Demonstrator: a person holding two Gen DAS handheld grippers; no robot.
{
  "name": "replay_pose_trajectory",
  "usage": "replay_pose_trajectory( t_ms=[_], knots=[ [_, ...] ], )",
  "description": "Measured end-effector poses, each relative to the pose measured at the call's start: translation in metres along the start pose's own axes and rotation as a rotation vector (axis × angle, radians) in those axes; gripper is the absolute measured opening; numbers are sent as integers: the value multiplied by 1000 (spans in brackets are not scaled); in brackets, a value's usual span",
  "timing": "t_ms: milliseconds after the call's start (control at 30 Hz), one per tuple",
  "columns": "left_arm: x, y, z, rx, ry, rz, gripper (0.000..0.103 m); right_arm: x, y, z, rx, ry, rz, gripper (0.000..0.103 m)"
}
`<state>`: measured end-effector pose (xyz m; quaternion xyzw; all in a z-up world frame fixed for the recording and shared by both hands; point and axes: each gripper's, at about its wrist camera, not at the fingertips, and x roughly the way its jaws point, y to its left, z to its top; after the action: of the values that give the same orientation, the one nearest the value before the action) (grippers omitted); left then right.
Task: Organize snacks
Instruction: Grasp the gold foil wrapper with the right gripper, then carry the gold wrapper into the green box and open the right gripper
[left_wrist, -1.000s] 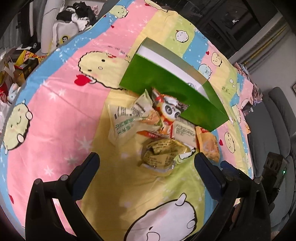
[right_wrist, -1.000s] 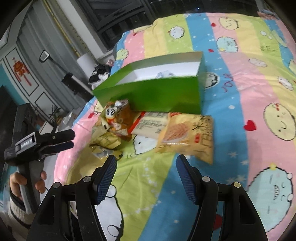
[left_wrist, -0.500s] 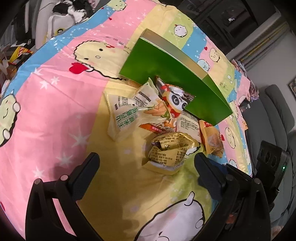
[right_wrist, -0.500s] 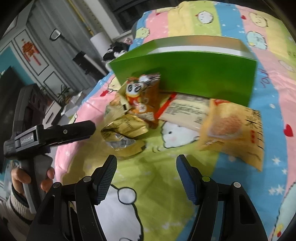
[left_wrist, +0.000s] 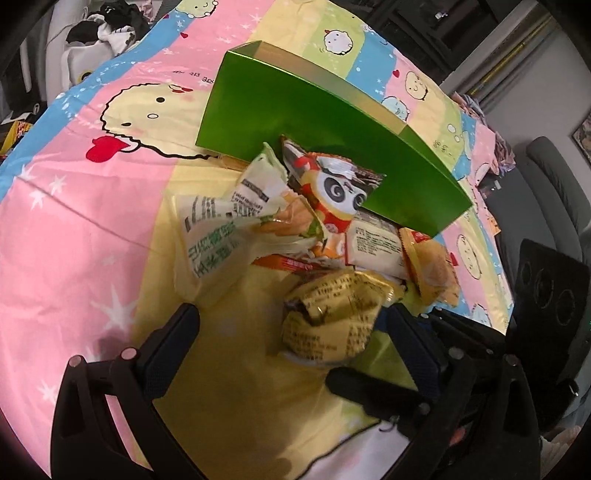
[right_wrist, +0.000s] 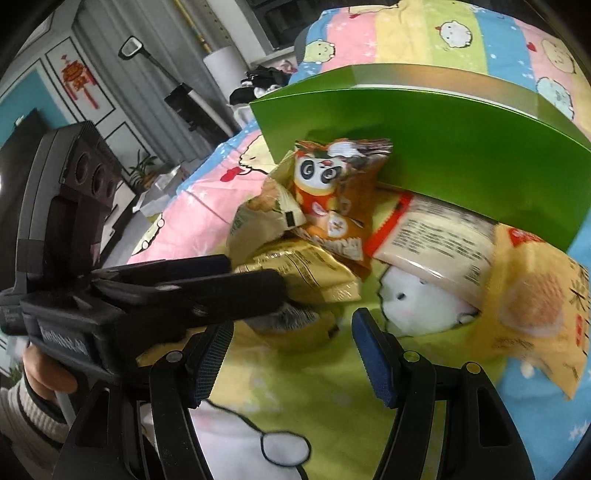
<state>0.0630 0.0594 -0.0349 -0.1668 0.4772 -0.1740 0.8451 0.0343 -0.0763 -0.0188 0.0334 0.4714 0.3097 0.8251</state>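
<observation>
A green open box stands on the cartoon bedsheet. Piled before it are a panda packet, a white-and-green packet, a beige packet, an orange-yellow packet and a crumpled gold packet. My left gripper is open and closing, with the gold packet between its fingers, close to the right one. My right gripper is open and holds nothing, just short of the gold packet.
The bedsheet covers the whole surface. Clothes lie past its far left edge and a grey seat stands at the right. A person's hand holds the left gripper. Cabinets and a plant stand behind.
Both grippers have come down and closer to the snack pile. The gold packet now lies between the left fingers. The left gripper now fills the left of the right wrist view.
</observation>
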Motion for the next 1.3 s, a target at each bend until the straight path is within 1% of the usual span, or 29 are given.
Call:
replay_pose_trajectory(
  t_ms=[67,100,167,200,233,267,300,367,400,533,633,767,900,1100,1300],
  knots=[
    [2,-2,0,17,-4,-9,85,5,2,2,-2,0,8,67],
    [3,-2,0,21,-1,-12,77,7,3,3,-9,0,11,67],
    [4,-1,1,15,1,-24,76,12,6,4,-24,5,21,67],
    [4,-1,0,11,-1,-28,70,14,8,4,-29,6,22,66],
    [4,0,1,4,1,-45,65,14,9,4,-36,4,20,64],
    [5,0,1,-1,7,-59,61,15,9,5,-41,4,24,58],
    [6,0,1,-4,15,-71,55,15,9,5,-40,6,28,50],
    [7,-4,1,5,19,-69,55,16,9,5,-40,10,24,48],
    [7,-5,0,5,19,-70,54,15,8,4,-40,8,27,45],
    [6,-5,-2,-19,24,-82,53,12,9,2,-45,-2,29,40],
    [0,-8,-6,-33,23,-85,53,8,11,-1,-47,-10,38,40],
    [-11,-19,-13,-12,7,-81,53,-5,15,-6,-54,-29,44,39],
    [-19,-29,-13,0,-11,-92,53,-22,20,-8,-71,-71,34,40],
    [-27,-49,-4,39,-42,-105,53,-46,23,-4,-97,-132,1,39],
    [-30,-71,19,95,-77,-107,53,-65,20,9,-123,-203,-37,39]
  ],
)
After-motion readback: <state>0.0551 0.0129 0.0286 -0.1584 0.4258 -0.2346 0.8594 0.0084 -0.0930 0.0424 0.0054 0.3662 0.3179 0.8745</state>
